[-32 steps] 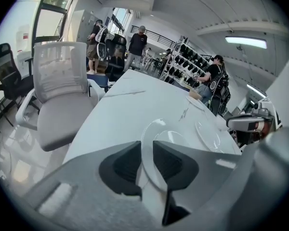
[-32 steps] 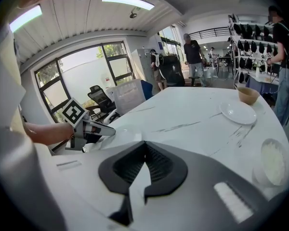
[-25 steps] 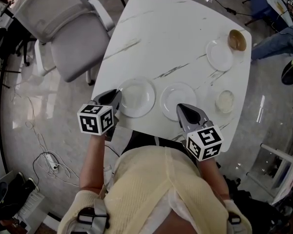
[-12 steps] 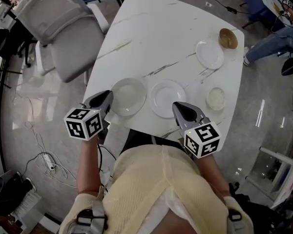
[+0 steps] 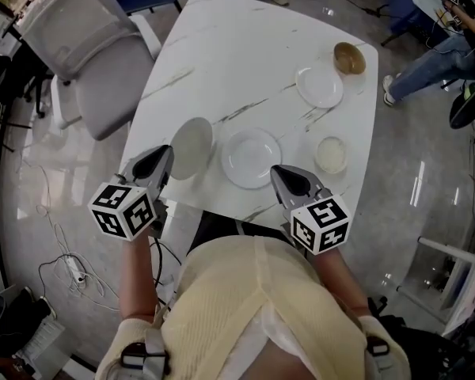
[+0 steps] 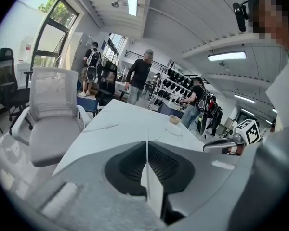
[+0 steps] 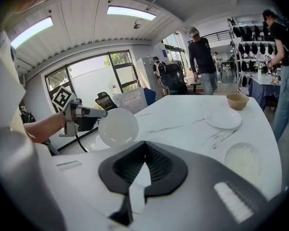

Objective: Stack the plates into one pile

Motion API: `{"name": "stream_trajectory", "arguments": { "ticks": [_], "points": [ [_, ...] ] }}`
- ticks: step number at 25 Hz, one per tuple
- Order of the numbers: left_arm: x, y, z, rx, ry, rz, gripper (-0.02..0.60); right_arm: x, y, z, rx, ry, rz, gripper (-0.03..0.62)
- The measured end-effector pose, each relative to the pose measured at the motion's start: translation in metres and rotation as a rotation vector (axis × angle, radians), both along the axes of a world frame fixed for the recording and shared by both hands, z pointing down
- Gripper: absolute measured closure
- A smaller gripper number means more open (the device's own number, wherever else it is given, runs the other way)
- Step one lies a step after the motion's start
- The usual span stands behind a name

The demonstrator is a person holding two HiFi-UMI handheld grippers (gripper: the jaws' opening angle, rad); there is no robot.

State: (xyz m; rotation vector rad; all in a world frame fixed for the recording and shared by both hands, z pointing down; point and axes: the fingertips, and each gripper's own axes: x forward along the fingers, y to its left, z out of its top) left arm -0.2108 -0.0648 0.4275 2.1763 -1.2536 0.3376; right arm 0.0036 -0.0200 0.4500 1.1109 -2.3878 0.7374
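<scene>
- The left gripper (image 5: pixel 165 153) is clenched on the near rim of a glossy white round plate (image 5: pixel 191 147). Its jaws have just been closing with that rim between them.
- In the left gripper view the rim shows as a thin white edge (image 6: pixel 151 186) pinched between the dark ribbed pads.
- The gripped plate is held tilted, clear of the white grey-veined marble tabletop (image 5: pixel 245 46), over its near left part. The right gripper view shows its round face (image 7: pixel 118 127) in the air.
- A second flat white round plate (image 5: pixel 252 157) lies on the tabletop just right of the tilted one, apart from it.
- The right gripper (image 5: pixel 279 172) has its jaws pressed together and holds no plate. It is at the near edge, just beside the second plate.
- A third white round plate (image 5: pixel 319 86) lies far right, with a brown round bowl (image 5: pixel 349 58) just beyond it.
- A small pale round dish (image 5: pixel 331 154) sits near the right edge, between the second plate and the third.
- A grey padded office chair (image 5: pixel 87 46) stands left of the tabletop.
</scene>
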Motion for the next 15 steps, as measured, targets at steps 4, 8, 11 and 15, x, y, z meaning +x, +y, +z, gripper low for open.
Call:
{"name": "stream_trajectory", "arguments": {
  "ticks": [4, 8, 11, 15],
  "points": [
    [0.015, -0.004, -0.017, 0.044, 0.042, 0.015, 0.571, 0.014, 0.001, -0.003, 0.014, 0.0, 0.025, 0.591],
    [0.036, -0.012, -0.021, 0.048, 0.094, 0.054, 0.571, 0.029, 0.004, -0.002, 0.016, 0.005, 0.06, 0.591],
    [0.054, -0.015, -0.02, 0.036, 0.13, 0.09, 0.571, 0.037, 0.007, -0.001, 0.013, 0.008, 0.09, 0.591],
    [0.08, -0.016, -0.014, 0.005, 0.167, 0.15, 0.571, 0.047, 0.009, -0.001, 0.016, 0.012, 0.131, 0.591]
  ]
}}
